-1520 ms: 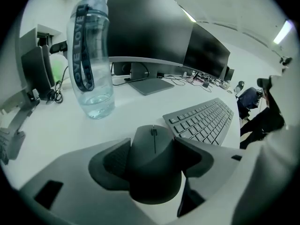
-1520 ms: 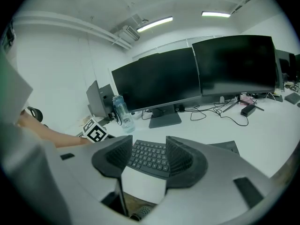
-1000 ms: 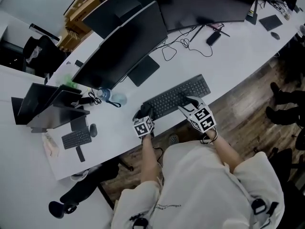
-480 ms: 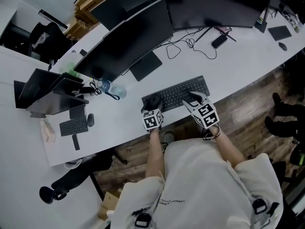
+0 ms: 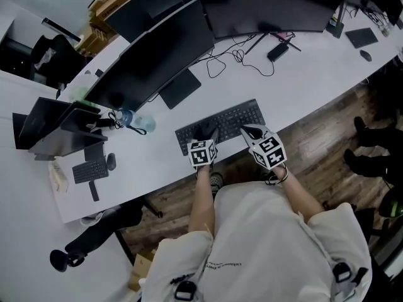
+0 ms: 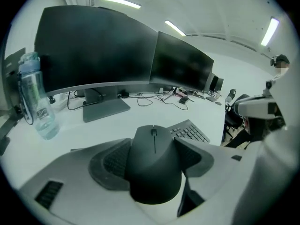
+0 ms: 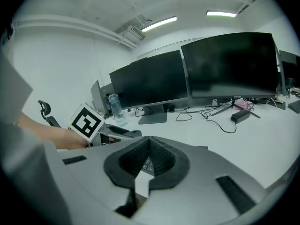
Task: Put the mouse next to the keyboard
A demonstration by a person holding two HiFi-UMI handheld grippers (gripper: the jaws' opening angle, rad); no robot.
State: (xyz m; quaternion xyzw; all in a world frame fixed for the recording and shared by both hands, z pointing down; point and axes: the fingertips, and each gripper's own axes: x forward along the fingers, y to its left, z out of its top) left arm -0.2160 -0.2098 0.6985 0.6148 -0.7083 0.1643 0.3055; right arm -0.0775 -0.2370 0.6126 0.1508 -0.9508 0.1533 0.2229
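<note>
- Gripping the mouse (image 6: 154, 163) between the ribbed pads of the left gripper (image 5: 203, 137), one pad on each flank, scroll wheel pointing away. Judged a hold for carrying it level and setting it down the right way round.
- Holding it at the centre of the head view, just at the lower-left end of the keyboard (image 5: 220, 124). In the left gripper view, a keyboard corner just beyond it to the right. Probably close to the target spot.
- Closing the right gripper (image 7: 149, 146) on nothing, pads meeting tip to tip. Parked at the keyboard's near edge, right of centre in the head view, apparently just to stay out of the way.
- Cannot tell whether touching the desk (image 5: 151, 162) or raised: underside of the mouse hidden by the jaws, and by the marker cube from above.
- Cut off at the upper edge of the head view: the tops of the monitors (image 5: 157, 55).
- Too small to name: the dark bits beside the small keyboard (image 5: 88, 170) at the left of the head view.
</note>
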